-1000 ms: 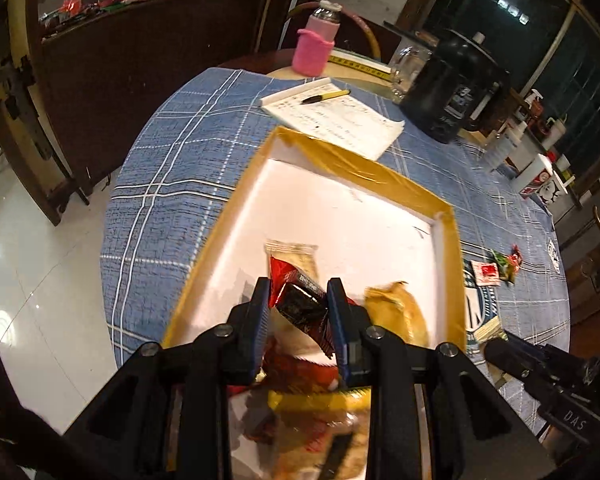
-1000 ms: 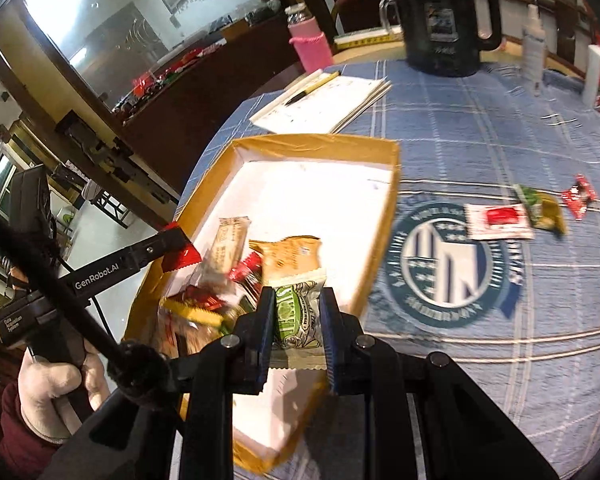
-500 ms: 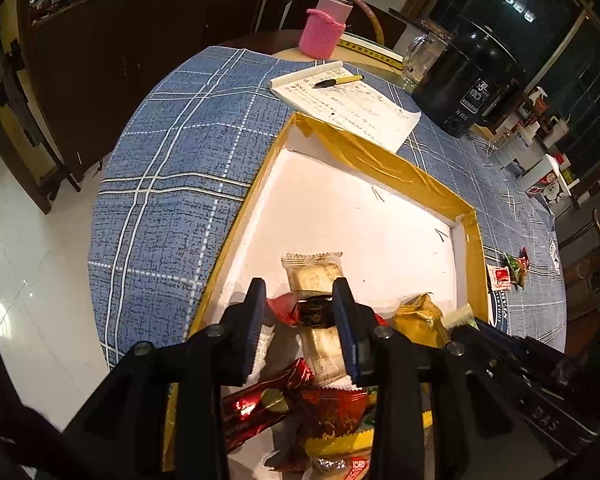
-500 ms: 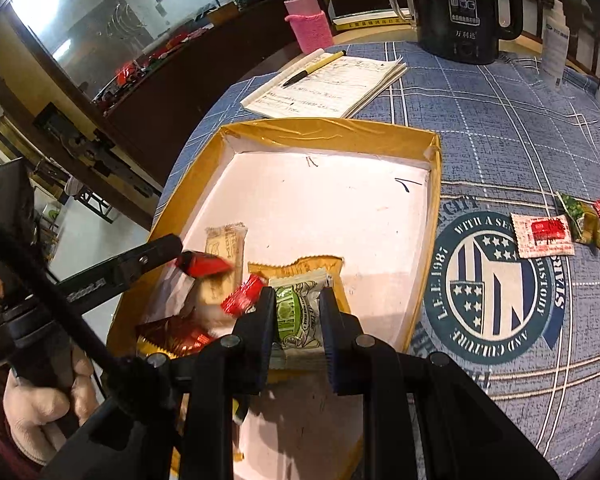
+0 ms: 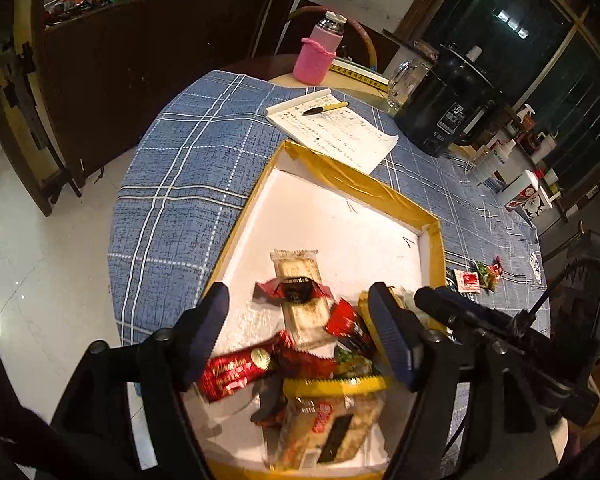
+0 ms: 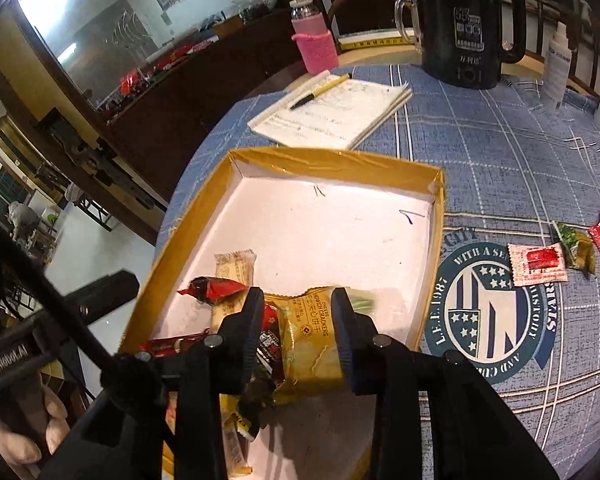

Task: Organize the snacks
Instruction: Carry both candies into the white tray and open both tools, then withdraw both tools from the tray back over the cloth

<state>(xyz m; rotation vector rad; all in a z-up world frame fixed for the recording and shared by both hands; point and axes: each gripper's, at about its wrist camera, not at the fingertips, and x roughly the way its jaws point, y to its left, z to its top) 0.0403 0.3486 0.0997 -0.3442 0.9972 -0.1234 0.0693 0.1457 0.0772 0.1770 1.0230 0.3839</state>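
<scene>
Warm indoor light; glare on the floor [image 5: 16, 216] — fisheye edges bend, near wrappers blur.

I count one tray [image 6: 437, 216], three loose snacks [image 6: 538, 267] out on the cloth, one notepad [image 6: 332, 114], one pen [image 6: 320, 91], one pink-sleeved bottle [image 6: 314, 42], one kettle [image 6: 466, 20].
</scene>
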